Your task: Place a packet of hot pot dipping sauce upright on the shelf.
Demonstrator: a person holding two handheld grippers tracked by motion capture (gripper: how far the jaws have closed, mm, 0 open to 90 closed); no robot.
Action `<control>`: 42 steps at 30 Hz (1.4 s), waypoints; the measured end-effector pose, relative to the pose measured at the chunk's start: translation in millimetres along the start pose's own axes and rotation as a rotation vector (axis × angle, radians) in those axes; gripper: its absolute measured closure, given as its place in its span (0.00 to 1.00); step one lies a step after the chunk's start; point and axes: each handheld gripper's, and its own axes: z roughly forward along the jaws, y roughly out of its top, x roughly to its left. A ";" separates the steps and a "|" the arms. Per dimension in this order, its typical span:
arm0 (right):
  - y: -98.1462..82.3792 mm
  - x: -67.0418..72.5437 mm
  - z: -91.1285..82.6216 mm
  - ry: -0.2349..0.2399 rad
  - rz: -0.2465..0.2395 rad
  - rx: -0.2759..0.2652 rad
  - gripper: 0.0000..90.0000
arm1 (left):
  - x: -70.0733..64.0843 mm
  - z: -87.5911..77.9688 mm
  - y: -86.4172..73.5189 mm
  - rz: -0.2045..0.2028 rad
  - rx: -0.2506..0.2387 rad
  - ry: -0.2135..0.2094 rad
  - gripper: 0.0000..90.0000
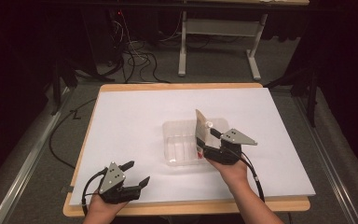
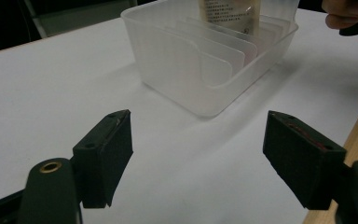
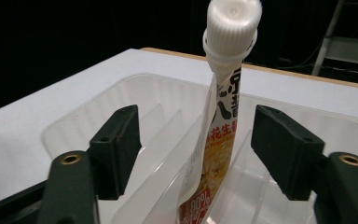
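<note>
A flat spouted pouch with a white screw cap and printed label stands upright inside a clear plastic bin with thin divider walls, which sits near the middle of the white-covered counter. In the right gripper view the pouch is between two dividers, and the right gripper is just behind it with its jaws spread wide on both sides; neither jaw touches the pouch, so the pouch seems to be released and supported by the slot. The left gripper rests low at the near left corner of the counter, well apart from the bin, with its jaws also wide open and holding nothing. I judge that the main work, placing the pouch into a slot of the bin, is practically finished. What is left, I think, is to draw the right gripper back without tipping the pouch. The other slots look empty, and no other pouch lies on the counter.
</note>
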 end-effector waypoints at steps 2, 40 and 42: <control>1.1 -0.5 -6.5 0.014 -0.004 -0.004 0.32 | -0.1 0.5 0.0 0.002 0.001 0.000 0.27; -80.2 -85.6 -135.9 -0.226 0.048 0.042 0.20 | -7.2 12.5 -1.5 -0.007 0.029 -0.004 0.27; -79.8 -85.1 -137.2 -0.230 0.041 0.033 0.20 | -6.8 12.4 -1.6 -0.012 0.033 -0.008 0.28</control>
